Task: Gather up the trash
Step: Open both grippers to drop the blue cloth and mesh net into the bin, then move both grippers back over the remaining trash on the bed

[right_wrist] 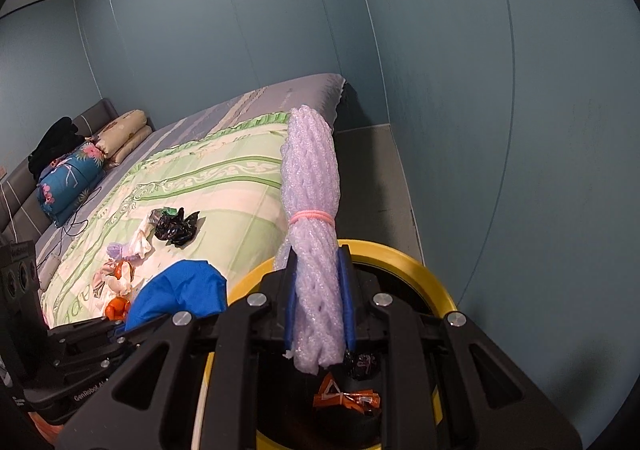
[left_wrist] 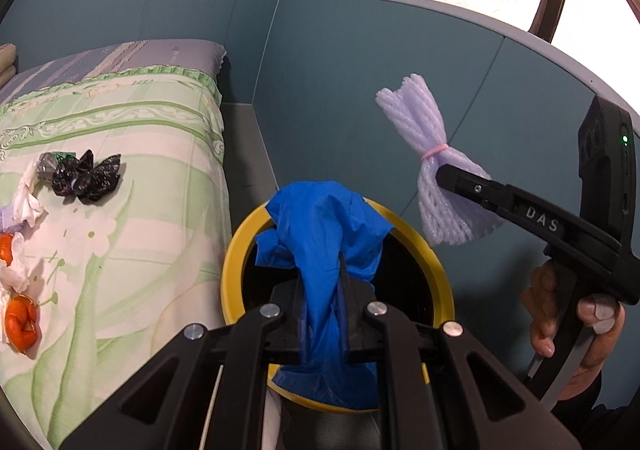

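My left gripper (left_wrist: 322, 282) is shut on a crumpled blue glove (left_wrist: 320, 221), which hangs over the mouth of a yellow-rimmed bin (left_wrist: 236, 246). My right gripper (right_wrist: 318, 278) is shut on a bundle of pale purple foam netting (right_wrist: 312, 177) tied with a pink band, held upright above the same bin (right_wrist: 404, 254). In the left wrist view the foam bundle (left_wrist: 432, 161) hangs to the right of the bin, pinched in the right gripper (left_wrist: 444, 173), which a hand (left_wrist: 560, 330) holds. An orange wrapper (right_wrist: 346, 396) and a dark scrap lie inside the bin.
A bed with a green floral cover (left_wrist: 132, 153) stands left of the bin. On it lie a black crumpled bag (left_wrist: 86, 177), white tissues (left_wrist: 26, 201) and orange peel (left_wrist: 20, 324). Blue-grey walls (left_wrist: 340, 89) close in behind. Pillows (right_wrist: 124, 133) sit at the bed's head.
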{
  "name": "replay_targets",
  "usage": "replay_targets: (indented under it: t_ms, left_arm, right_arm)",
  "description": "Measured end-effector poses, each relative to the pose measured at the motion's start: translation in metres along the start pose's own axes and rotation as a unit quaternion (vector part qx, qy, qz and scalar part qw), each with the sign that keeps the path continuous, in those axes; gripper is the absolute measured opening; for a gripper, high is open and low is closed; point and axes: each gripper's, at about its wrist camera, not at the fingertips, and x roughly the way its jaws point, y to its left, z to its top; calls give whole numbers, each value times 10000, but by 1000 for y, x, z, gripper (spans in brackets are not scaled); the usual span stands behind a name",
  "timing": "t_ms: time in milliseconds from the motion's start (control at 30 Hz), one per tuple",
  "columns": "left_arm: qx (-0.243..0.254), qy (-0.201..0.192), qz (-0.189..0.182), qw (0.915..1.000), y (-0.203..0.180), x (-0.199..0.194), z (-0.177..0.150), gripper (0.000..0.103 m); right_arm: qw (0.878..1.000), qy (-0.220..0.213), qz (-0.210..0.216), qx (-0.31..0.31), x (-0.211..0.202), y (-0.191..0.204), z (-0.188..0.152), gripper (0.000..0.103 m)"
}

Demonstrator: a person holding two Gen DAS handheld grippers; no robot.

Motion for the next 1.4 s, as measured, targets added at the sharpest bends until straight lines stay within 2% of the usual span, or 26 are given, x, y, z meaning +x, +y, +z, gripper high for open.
replay_targets:
  t_ms: [300, 433, 500, 567, 967, 1000, 1133, 1200, 1400]
  left_arm:
    - [-63, 60, -37, 10000, 2, 7, -4, 11]
    - [-191, -31, -139, 9997, 6, 5, -5, 32]
    - [-213, -82, -122, 9997, 7, 3, -5, 37]
    - [-241, -114, -101, 9996, 9, 1, -4, 44]
    - [-428, -350, 275, 9981, 36, -31, 2, 44]
    - [-473, -398, 345, 9975, 41, -36, 3, 44]
    - [-567, -601, 570, 9949, 56, -55, 6, 54]
    - [-595, -729, 724, 9929, 64, -68, 7, 57]
    - [-693, -1017, 1170, 9855, 87, -100, 4, 72]
  right_arm:
    - [9999, 91, 42, 21, 7, 1, 0, 19]
    - [9999, 114, -24, 105, 9, -6, -1, 24]
    - [9998, 104, -49, 174, 9, -9, -2, 35]
    - [9997, 98, -56, 218, 9, -12, -2, 36]
    - [9997, -48, 59, 238, 1, -9, 1, 38]
    - [9997, -82, 92, 227, 0, -8, 2, 43]
    - [9993, -231, 266, 90, -5, 4, 7, 49]
    - [9987, -326, 388, -12, -6, 14, 10, 61]
    - [9952, -548, 698, -402, -2, 51, 20, 79]
